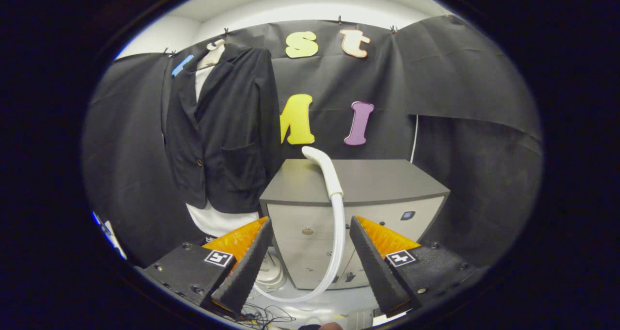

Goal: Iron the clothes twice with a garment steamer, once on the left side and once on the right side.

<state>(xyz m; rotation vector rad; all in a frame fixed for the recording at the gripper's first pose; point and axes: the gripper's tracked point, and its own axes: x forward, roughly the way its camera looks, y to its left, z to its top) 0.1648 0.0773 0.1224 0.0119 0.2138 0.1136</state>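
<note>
Black cloth walls close the booth around a grey cabinet (368, 184) with nothing readable on it.
Steamer head (323, 167) lies on the cabinet's top at its front edge, hose (339, 243) drooping down the front; dark jacket (218, 131) hangs left of the cabinet. Gripper (310, 257) gapes wide, empty, short of the cabinet, with open air between.

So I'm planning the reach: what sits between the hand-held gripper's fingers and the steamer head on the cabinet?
In the gripper view, the open hand-held gripper frames only the steamer's white hose and the cabinet's front; the steamer head lies beyond, unblocked.
</note>
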